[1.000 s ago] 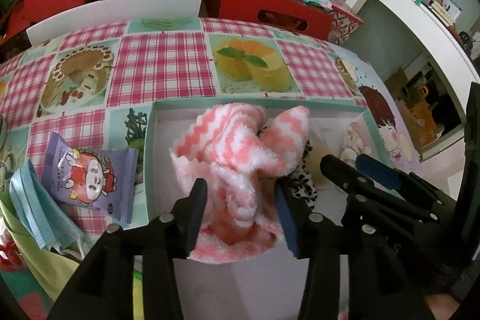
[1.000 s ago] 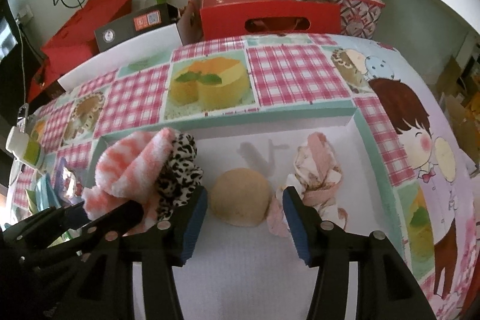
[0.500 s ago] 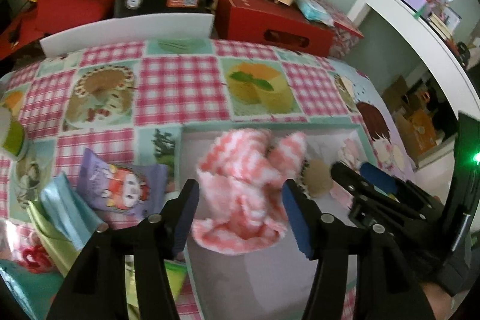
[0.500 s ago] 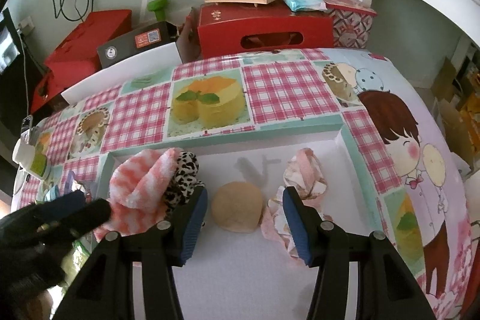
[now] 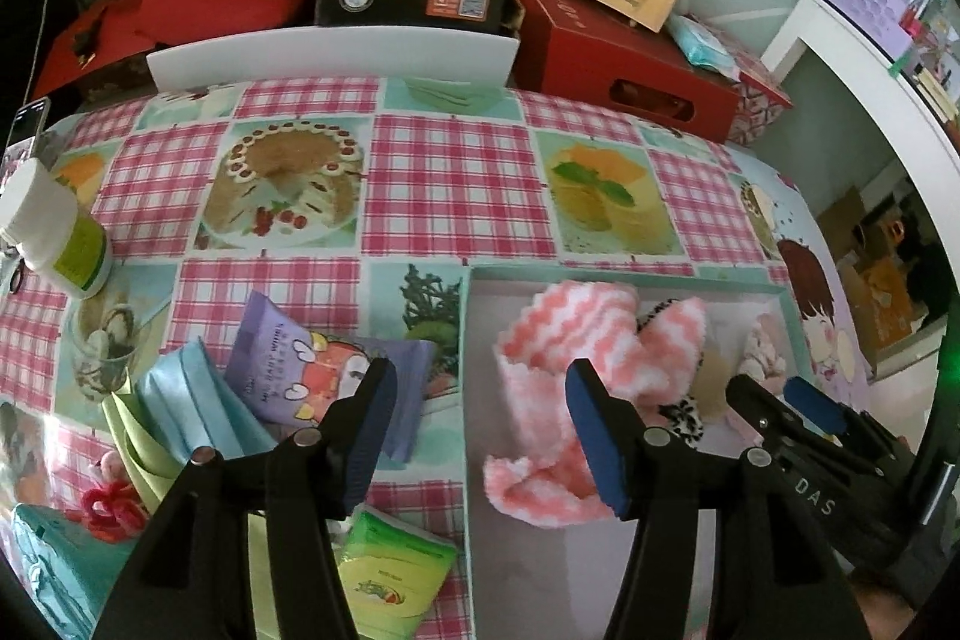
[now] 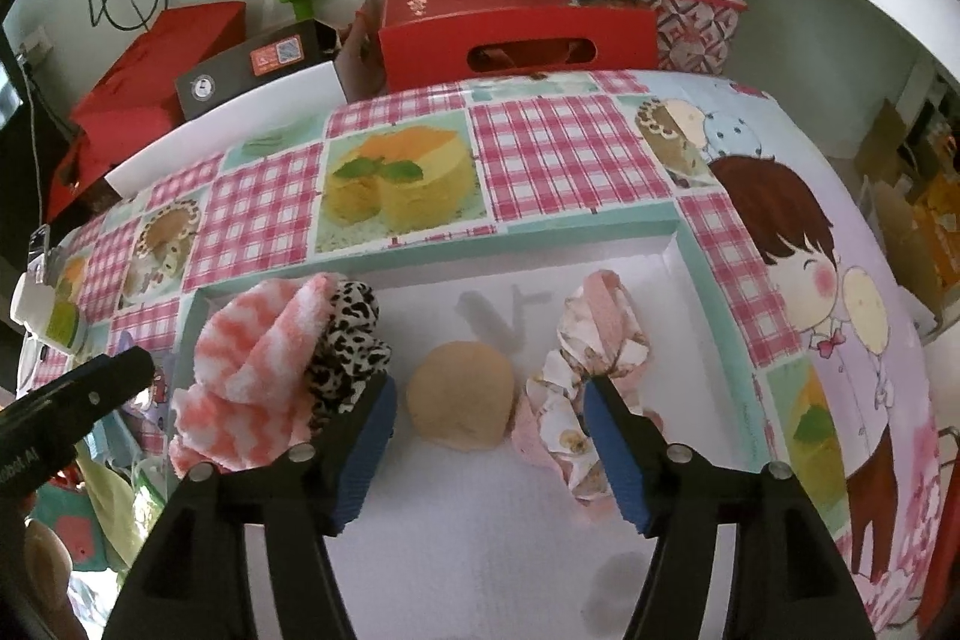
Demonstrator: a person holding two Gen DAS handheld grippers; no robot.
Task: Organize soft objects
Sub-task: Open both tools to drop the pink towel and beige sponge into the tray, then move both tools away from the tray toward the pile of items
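A pink-and-white fuzzy cloth [image 5: 576, 358] lies in the left end of a shallow white tray [image 5: 516, 568] with a teal rim [image 6: 480, 244]. In the right wrist view the cloth [image 6: 258, 364] sits beside a leopard-print scrunchie [image 6: 351, 346], a tan round pad [image 6: 462, 403] and a floral pink scrunchie [image 6: 591, 340]. My left gripper [image 5: 480, 436] is open and empty, raised over the tray's left edge. My right gripper [image 6: 489, 454] is open and empty, just before the tan pad.
Left of the tray lie a purple wipes packet [image 5: 318, 376], blue face masks [image 5: 186, 412], a green packet [image 5: 390, 574] and a red hair tie [image 5: 111, 511]. A white-capped jar [image 5: 54, 232] stands at far left. Red boxes [image 6: 516, 34] stand behind the table.
My left gripper has let go of the pink cloth, opened wide, and drawn back up and to the left. The cloth now lies in the tray. The right gripper has barely moved.
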